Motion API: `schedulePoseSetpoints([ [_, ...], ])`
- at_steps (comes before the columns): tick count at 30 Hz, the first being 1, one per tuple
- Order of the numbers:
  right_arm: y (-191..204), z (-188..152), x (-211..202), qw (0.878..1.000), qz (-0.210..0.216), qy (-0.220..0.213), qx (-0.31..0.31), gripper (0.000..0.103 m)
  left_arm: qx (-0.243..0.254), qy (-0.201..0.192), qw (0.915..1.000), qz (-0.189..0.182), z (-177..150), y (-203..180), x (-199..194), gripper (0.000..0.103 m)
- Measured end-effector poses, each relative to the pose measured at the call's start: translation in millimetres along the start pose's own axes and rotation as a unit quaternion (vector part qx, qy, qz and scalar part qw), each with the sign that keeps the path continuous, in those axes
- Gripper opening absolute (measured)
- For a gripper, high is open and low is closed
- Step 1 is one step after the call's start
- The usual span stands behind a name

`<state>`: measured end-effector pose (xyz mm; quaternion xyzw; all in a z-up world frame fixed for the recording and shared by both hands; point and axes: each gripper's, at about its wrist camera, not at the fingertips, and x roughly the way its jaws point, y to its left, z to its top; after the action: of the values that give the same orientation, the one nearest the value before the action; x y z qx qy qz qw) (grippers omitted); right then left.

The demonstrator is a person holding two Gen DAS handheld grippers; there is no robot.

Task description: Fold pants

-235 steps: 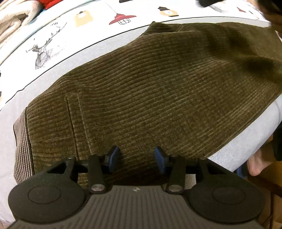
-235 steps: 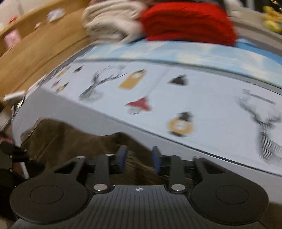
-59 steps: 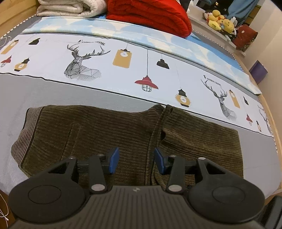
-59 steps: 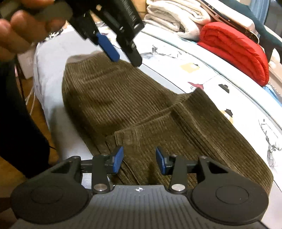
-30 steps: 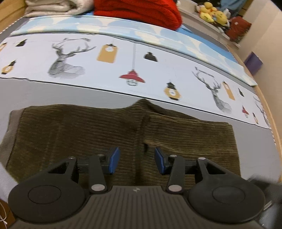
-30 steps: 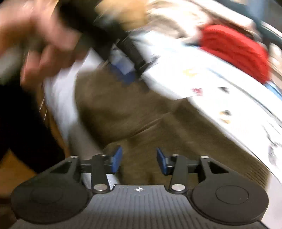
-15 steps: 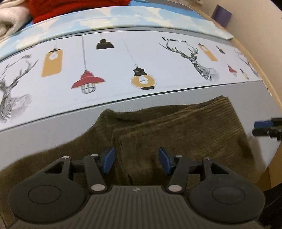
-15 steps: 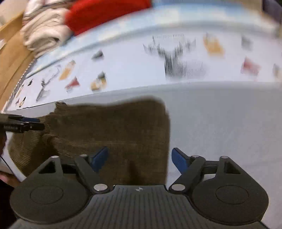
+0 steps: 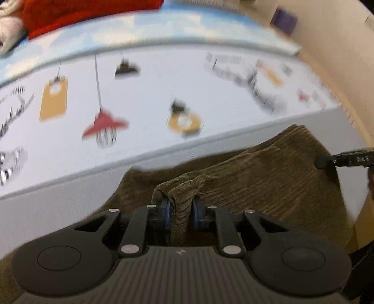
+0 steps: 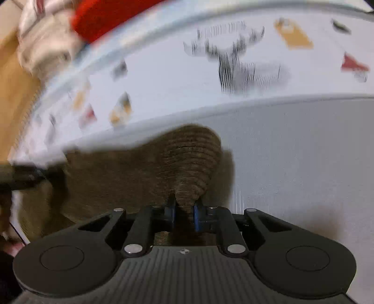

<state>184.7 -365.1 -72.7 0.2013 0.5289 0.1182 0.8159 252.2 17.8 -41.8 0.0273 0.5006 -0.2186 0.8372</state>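
Olive-brown corduroy pants (image 9: 268,177) lie folded on the bed's grey sheet (image 9: 58,205). My left gripper (image 9: 181,214) is shut on a raised fold of the pants. My right gripper (image 10: 184,214) is shut on a bunched edge of the pants (image 10: 191,163) at their right end. The right gripper's tip also shows in the left wrist view (image 9: 346,160) at the pants' far right edge. The left gripper shows blurred in the right wrist view (image 10: 21,176) at the left.
A printed bedcover with deer and lamp pictures (image 9: 140,93) lies behind the pants. A red blanket (image 9: 81,14) and pale folded bedding (image 10: 44,51) sit at the back. The bed's edge runs close on the right (image 9: 364,210). Wooden floor (image 10: 14,98) shows left.
Both grippers were open half a second ago and have closed on the pants. Each now pinches up a fold of corduroy. Both views are blurred by motion.
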Motion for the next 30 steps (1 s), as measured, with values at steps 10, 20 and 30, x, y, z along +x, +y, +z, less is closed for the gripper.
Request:
schedulePoseSetpoints([
  [10, -6.1, -7.6, -27.8, 0.989, -0.122, -0.082, -0.020, 0.024, 0.013, -0.063, 0.9956, 0.069, 1.2, -19.4, -18.7, 0.029],
  [20, 7.0, -60.6, -23.7, 0.992, -0.049, 0.039, -0.105, 0.071, -0.015, 0.093, 0.9953, -0.021, -39.1, -22.6, -2.1, 0.049],
  [30, -6.3, -71.4, -31.7, 0.996, -0.020, 0.074, -0.052, 0.022, 0.015, 0.165, 0.9836, -0.073, -92.4, -39.1, 7.2, 0.021],
])
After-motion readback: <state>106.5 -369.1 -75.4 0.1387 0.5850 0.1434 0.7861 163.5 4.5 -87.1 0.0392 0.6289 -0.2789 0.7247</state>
